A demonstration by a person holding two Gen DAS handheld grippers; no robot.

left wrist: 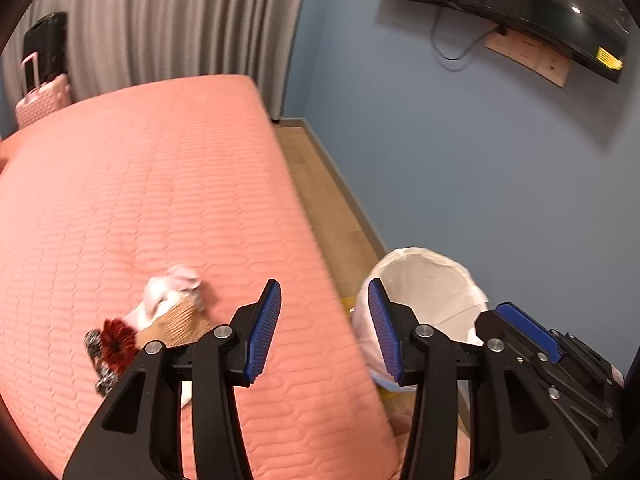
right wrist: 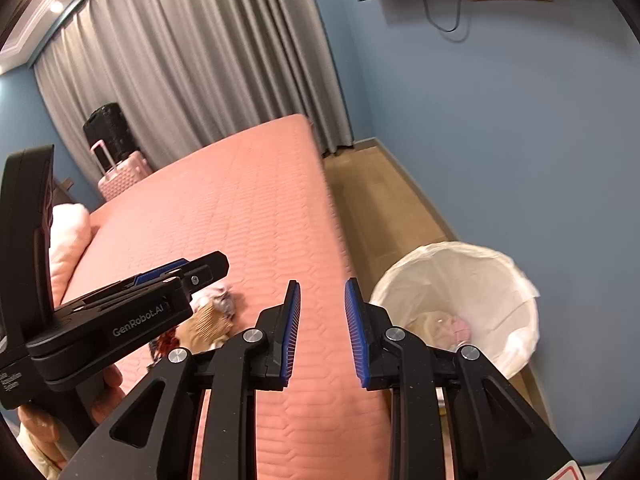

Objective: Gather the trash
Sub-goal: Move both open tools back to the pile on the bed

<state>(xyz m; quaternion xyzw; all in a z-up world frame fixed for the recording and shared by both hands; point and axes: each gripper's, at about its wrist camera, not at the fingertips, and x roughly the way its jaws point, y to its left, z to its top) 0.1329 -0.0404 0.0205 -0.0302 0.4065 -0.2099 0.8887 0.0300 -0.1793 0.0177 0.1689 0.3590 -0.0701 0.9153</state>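
The trash [left wrist: 160,320] lies as a small heap on the pink quilted bed [left wrist: 160,180], at the lower left of the left wrist view, just left of the left tongs [left wrist: 325,330]. It looks like a mix: crumpled white tissue or cloth on top, a tan ribbed piece like corrugated paper beneath, a dark red frilly bit and a black-and-white patterned scrap at the lower left edge. By the look of it, all of this is light, soft and easily crushed; nothing appears fragile or slippery. The ribbed tan piece seems the stiffest part and a fair place to pinch, while the tissue would bunch between the pads and may shed loose bits if taken alone.

Both tongs stand apart with nothing between them: the left tongs wide, the right tongs [right wrist: 322,330] narrower but clearly unclosed. Their pads are blue and finely ribbed on black arms.

The bin [right wrist: 516,292], round and lined with a thin, crinkled white bag, stands on the wood floor at the lower right of the right wrist view, beside the bed's edge. Some pale and pinkish crumpled pieces already lie at its bottom.
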